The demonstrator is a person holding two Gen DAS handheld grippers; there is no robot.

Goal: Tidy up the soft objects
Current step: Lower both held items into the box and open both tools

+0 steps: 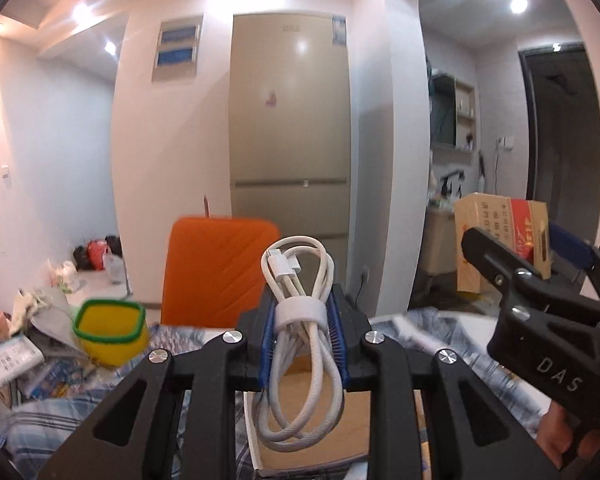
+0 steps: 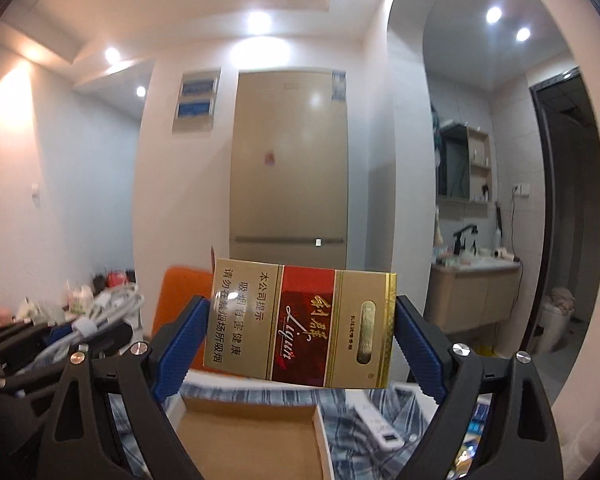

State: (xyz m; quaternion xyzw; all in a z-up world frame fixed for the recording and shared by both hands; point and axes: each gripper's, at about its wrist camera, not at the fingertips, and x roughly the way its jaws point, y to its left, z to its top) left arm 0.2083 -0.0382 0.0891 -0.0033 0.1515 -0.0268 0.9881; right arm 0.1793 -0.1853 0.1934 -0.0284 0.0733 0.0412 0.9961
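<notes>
A coiled white cable (image 1: 300,320), bound by a white strap, stands upright between the blue pads of my left gripper (image 1: 300,320), which is shut on it. The same cable (image 2: 100,316) shows at the left of the right wrist view. My right gripper (image 2: 300,332) holds a gold and red cigarette carton (image 2: 300,328) by its two ends, jaws wide and pressed on it. That carton (image 1: 500,240) and the right gripper (image 1: 540,280) appear at the right of the left wrist view. Both are lifted above an open shallow cardboard box (image 2: 252,436) on a plaid cloth.
An orange cushion (image 1: 216,268) stands behind the box. A yellow bowl with a green rim (image 1: 112,328) sits left among clutter. A white remote (image 2: 380,428) lies on the plaid cloth (image 2: 340,432) at right. A tall fridge (image 1: 290,128) and a bathroom vanity (image 2: 472,292) are beyond.
</notes>
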